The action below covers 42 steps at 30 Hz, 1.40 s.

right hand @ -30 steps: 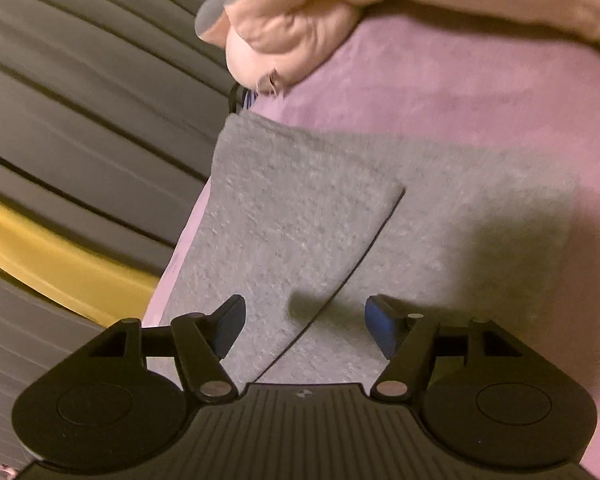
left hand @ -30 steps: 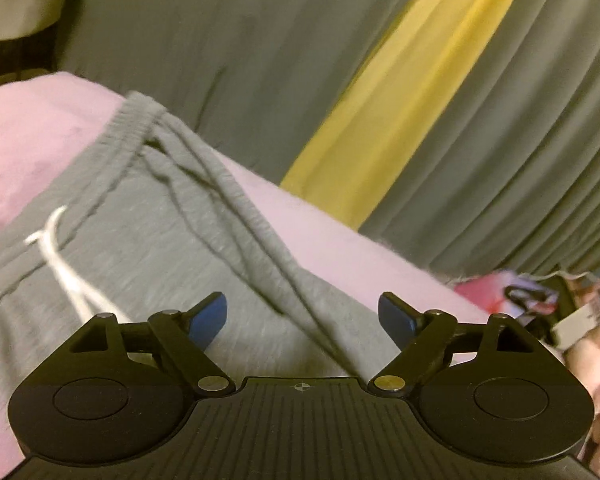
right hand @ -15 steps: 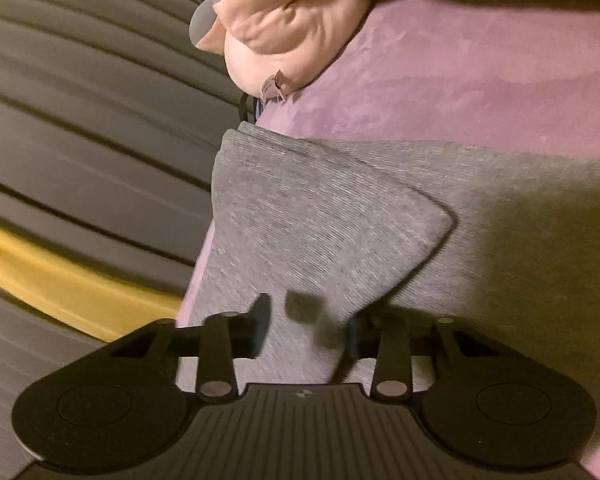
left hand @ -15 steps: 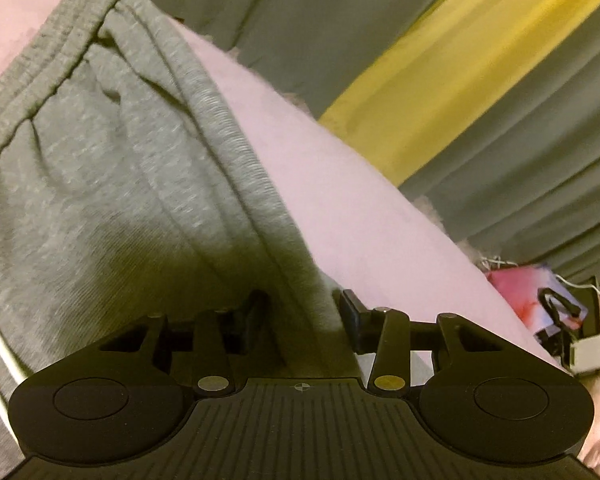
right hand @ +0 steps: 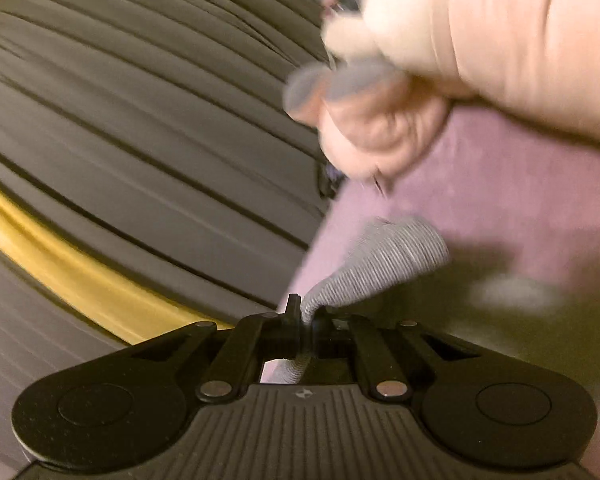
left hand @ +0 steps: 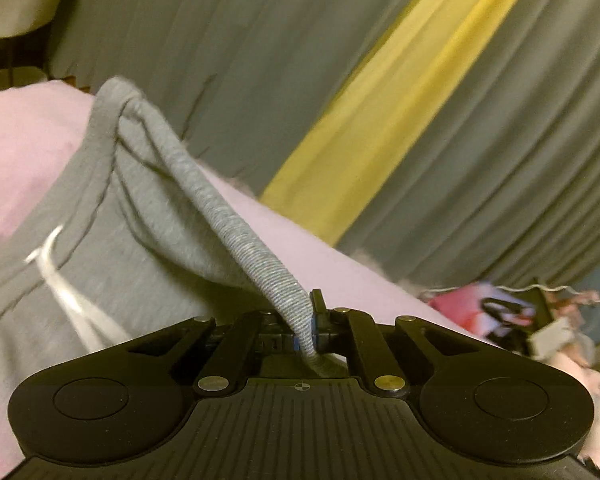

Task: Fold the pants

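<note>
Left wrist view shows the pink blanket spread wide under the grey pants, with a grey and yellow curtain behind. A second ago the waistband lay flat there and both tools hovered spread above the cloth; now the left gripper has just been closing and pinches the waistband edge, which rises off the blanket in a taut ridge toward the jaws, the white drawstring trailing beside it. In the right wrist view the right gripper has likewise just been closing and pinches the leg cuff, lifted clear of the blanket near a peach plush toy. With both ends gripped and raised, the pants look ready to be carried over into a fold. No brand, label or readable writing shows in either view, and both are blurred.
</note>
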Each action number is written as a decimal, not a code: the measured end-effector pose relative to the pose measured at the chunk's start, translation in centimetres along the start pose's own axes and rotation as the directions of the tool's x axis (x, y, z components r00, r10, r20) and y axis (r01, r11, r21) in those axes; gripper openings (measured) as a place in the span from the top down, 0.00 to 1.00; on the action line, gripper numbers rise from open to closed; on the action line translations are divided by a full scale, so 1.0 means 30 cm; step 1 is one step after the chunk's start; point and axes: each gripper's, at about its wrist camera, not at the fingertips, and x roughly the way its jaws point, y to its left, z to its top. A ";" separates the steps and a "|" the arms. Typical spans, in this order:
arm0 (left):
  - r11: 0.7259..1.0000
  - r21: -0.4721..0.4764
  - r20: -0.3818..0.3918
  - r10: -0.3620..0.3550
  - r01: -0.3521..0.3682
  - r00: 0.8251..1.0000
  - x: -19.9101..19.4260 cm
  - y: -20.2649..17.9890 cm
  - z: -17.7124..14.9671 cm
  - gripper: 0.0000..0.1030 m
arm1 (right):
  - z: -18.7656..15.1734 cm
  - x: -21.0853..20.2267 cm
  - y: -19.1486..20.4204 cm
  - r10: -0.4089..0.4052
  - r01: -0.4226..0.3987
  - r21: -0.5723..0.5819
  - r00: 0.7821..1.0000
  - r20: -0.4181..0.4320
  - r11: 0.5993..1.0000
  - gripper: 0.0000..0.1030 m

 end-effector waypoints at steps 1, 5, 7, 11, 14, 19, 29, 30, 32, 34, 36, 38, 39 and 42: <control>1.000 -0.002 -0.010 -0.005 0.005 1.000 -0.049 0.019 -0.049 0.93 | -0.003 -0.039 -0.011 -0.018 0.018 -0.028 1.000 -0.001 0.999 0.95; 0.995 0.010 -0.152 0.099 -0.099 0.983 -0.104 0.126 -0.279 0.93 | -0.054 -0.086 -0.125 -0.138 0.134 -0.047 0.987 -0.081 0.990 0.95; 0.988 -0.044 -0.222 0.137 -0.151 0.965 -0.077 0.185 -0.358 0.92 | -0.094 -0.071 -0.192 -0.206 0.203 -0.030 0.967 -0.148 0.979 0.95; 0.967 -0.145 -0.262 0.166 -0.209 0.951 -0.037 0.247 -0.395 0.80 | -0.154 -0.016 -0.246 -0.310 0.300 -0.077 0.931 -0.193 0.951 0.91; 0.956 -0.115 -0.147 0.253 -0.270 0.956 -0.048 0.219 -0.378 0.55 | -0.161 -0.017 -0.262 -0.258 0.263 -0.004 0.945 -0.200 0.965 0.80; 0.938 -0.161 -0.132 0.287 -0.306 0.949 -0.047 0.263 -0.360 0.43 | -0.160 0.012 -0.274 -0.237 0.244 0.014 0.951 -0.198 0.970 0.61; 0.916 -0.190 -0.130 0.333 -0.353 0.934 -0.035 0.287 -0.370 0.57 | -0.171 0.041 -0.229 -0.305 0.290 -0.111 0.938 -0.166 0.951 0.94; 0.915 -0.189 -0.129 0.336 -0.356 0.933 -0.029 0.289 -0.371 0.57 | -0.168 0.040 -0.224 -0.306 0.290 -0.116 0.939 -0.159 0.950 0.94; 0.914 -0.193 -0.126 0.338 -0.358 0.933 -0.026 0.289 -0.369 0.56 | -0.157 0.019 -0.199 -0.282 0.268 -0.132 0.953 -0.109 0.955 0.95; 0.911 -0.204 -0.124 0.340 -0.360 0.932 -0.027 0.292 -0.371 0.55 | -0.149 -0.029 -0.176 -0.247 0.239 -0.130 0.968 -0.053 0.962 0.95; 0.907 -0.223 -0.121 0.338 -0.357 0.933 -0.032 0.298 -0.371 0.55 | -0.146 -0.069 -0.181 -0.214 0.211 -0.106 0.977 -0.019 0.972 0.95; 0.900 -0.240 -0.120 0.345 -0.364 0.931 -0.041 0.302 -0.370 0.54 | -0.154 -0.064 -0.186 -0.308 0.302 -0.170 0.951 -0.015 0.938 0.95; 0.895 -0.247 -0.116 0.353 -0.371 0.929 -0.048 0.303 -0.370 0.53 | -0.161 -0.048 -0.190 -0.382 0.368 -0.218 0.924 -0.026 0.904 0.94; 0.881 -0.273 -0.087 0.376 -0.385 0.922 -0.088 0.301 -0.366 0.35 | -0.157 -0.065 -0.228 -0.502 0.487 -0.215 0.865 -0.013 0.846 0.87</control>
